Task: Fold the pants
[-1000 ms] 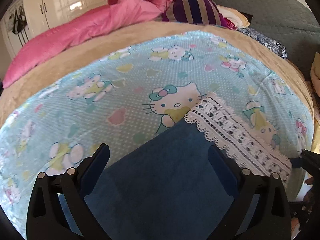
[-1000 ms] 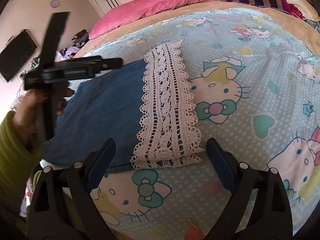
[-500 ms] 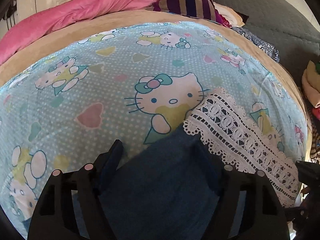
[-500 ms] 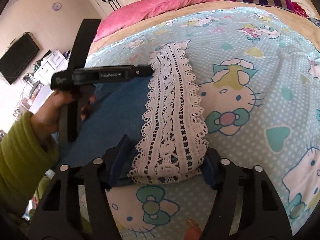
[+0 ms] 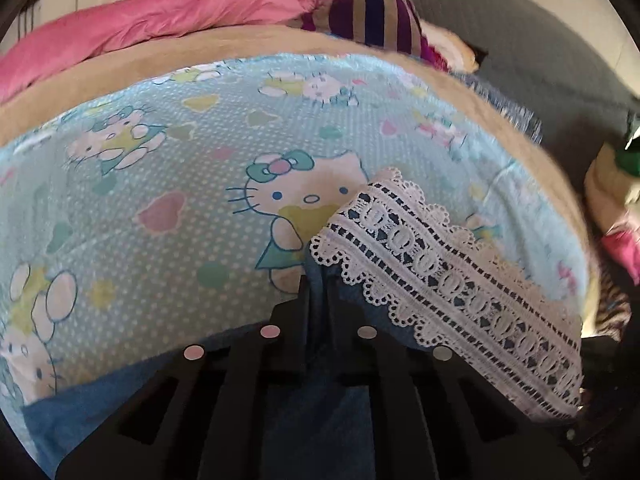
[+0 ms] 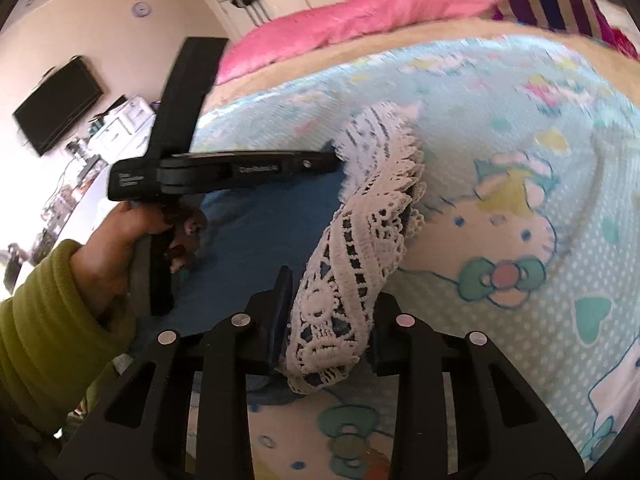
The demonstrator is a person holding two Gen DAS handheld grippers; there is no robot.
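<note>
Blue denim pants (image 5: 120,392) with a white lace hem (image 5: 460,288) lie on a Hello Kitty sheet (image 5: 160,200). My left gripper (image 5: 318,288) is shut on the denim edge right beside the lace's near corner. In the right wrist view the left gripper (image 6: 332,162) reaches in from the left, held by a hand (image 6: 116,248) in a green sleeve. It meets the far end of the lace hem (image 6: 360,240). My right gripper (image 6: 328,320) is closing, its jaws pressing on the bunched near end of the lace, which is raised off the sheet. The denim (image 6: 272,232) sags between the two grips.
A pink duvet (image 5: 160,20) and a striped cushion (image 5: 372,16) are piled at the far side of the bed. A grey quilted cover (image 5: 520,60) lies to the right. A wall TV (image 6: 60,104) and cluttered furniture stand past the bed's left edge.
Both grippers went from wide open to closed. The left pinched the denim edge. The right gathered the lace end, which now bunches and lifts off the sheet.
</note>
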